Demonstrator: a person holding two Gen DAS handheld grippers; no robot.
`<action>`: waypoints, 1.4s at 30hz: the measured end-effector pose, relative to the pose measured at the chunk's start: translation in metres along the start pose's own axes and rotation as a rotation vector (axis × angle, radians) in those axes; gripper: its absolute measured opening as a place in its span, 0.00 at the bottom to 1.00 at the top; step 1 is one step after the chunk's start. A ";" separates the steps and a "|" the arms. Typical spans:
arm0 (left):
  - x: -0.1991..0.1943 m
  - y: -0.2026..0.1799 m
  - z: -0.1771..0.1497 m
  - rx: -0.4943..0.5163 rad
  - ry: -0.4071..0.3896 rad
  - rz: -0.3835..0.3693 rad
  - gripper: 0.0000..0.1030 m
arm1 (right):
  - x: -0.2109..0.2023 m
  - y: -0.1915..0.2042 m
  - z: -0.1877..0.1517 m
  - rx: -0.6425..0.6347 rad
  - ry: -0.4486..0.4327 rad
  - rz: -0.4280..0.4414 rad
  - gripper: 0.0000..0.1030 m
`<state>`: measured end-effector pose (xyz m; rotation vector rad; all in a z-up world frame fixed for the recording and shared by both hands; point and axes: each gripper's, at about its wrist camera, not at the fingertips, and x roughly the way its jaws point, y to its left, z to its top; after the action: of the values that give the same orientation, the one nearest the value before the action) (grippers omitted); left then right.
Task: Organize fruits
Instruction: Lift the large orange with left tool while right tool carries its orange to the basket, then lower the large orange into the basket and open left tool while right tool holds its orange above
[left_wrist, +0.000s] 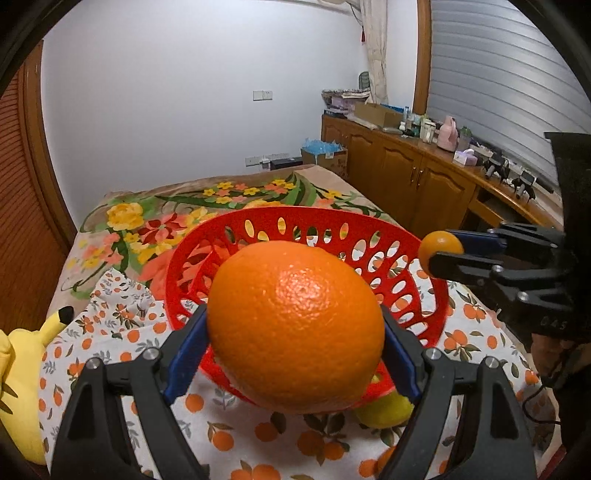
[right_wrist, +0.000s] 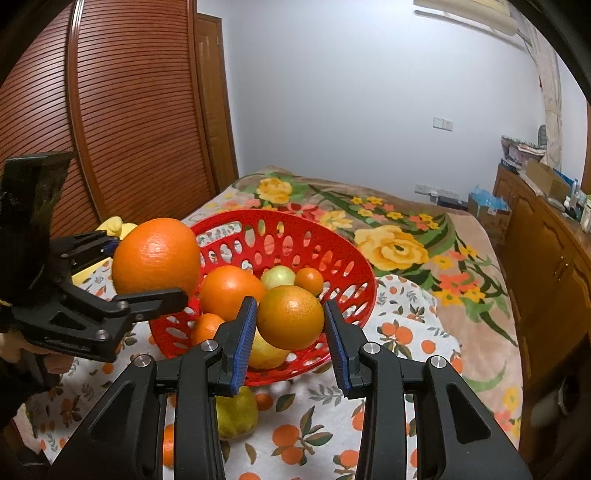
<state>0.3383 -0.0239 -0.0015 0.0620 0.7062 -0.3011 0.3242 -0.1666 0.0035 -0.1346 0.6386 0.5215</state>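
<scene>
1. My left gripper is clamped on a large orange, its blue pads pressed against both flanks, and it hangs just in front of the red basket.
2. My right gripper is closed on a smaller orange. From the left wrist it shows pinched at the fingertips beside the basket's right rim.
3. The basket sits on a fruit-print cloth over the bed, and already holds several oranges and a pale green fruit. A yellow-green fruit still lies on the cloth, just outside the near rim.
4. I judge the step to be carrying both oranges in. I want each one past the rim and low over the pile before I let go.
5. I should release one at a time, aiming for a hollow between fruits so nothing rolls out.
6. The two grippers are near each other, so I keep them to opposite sides of the basket.
</scene>
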 end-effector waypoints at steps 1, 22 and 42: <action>0.003 0.000 0.002 -0.001 0.006 -0.004 0.82 | 0.001 -0.001 0.000 0.000 0.000 0.001 0.35; 0.051 -0.017 0.026 0.040 0.075 -0.016 0.83 | 0.003 -0.012 -0.002 0.018 0.001 -0.004 0.35; 0.034 -0.010 0.022 -0.027 0.020 -0.094 0.85 | 0.001 -0.021 -0.006 0.027 0.000 -0.011 0.36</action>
<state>0.3742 -0.0458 -0.0062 0.0061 0.7337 -0.3812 0.3325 -0.1857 -0.0023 -0.1125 0.6447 0.5025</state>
